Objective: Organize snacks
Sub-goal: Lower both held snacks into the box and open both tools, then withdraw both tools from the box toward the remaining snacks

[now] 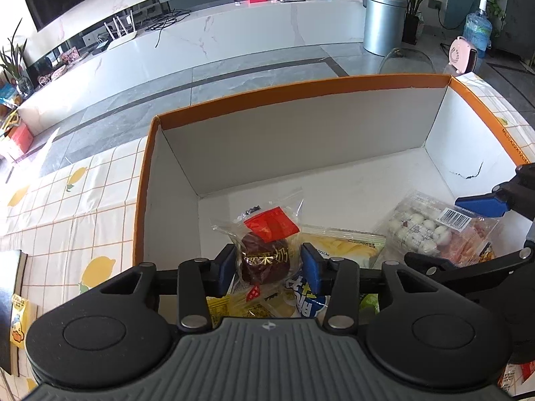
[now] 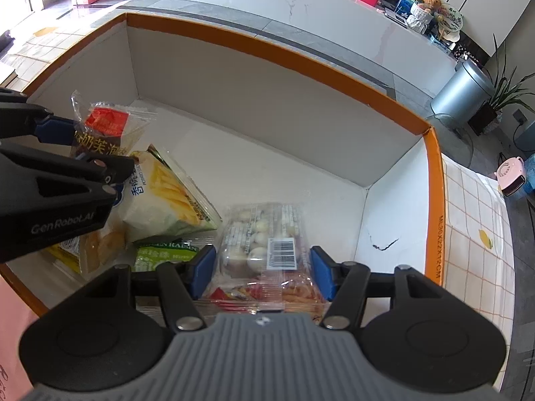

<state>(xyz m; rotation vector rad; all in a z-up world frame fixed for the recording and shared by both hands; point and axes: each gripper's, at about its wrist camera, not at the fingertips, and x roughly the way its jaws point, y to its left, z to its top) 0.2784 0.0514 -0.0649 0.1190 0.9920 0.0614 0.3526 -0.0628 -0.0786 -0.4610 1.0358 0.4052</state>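
Observation:
A white cardboard box with an orange rim (image 1: 301,88) (image 2: 267,41) holds several snacks at its near end. My left gripper (image 1: 267,264) (image 2: 100,148) stands open around a clear packet with a brown cake and red label (image 1: 267,250) (image 2: 103,127); its blue pads flank the packet with a small gap. My right gripper (image 2: 262,267) (image 1: 434,230) is shut on a clear packet of white balls with a barcode (image 2: 264,234) (image 1: 424,227), low over the box's right side. Between the two packets lie a yellow chips bag (image 2: 167,193) (image 1: 344,244) and a green raisin packet (image 2: 167,252).
The box stands on a lemon-print checked tablecloth (image 1: 83,207) (image 2: 474,234). Its right inner wall has a dark crack (image 2: 384,244). The far half of the box floor (image 1: 334,173) is bare. A yellow duck packet (image 1: 18,320) lies left of the box.

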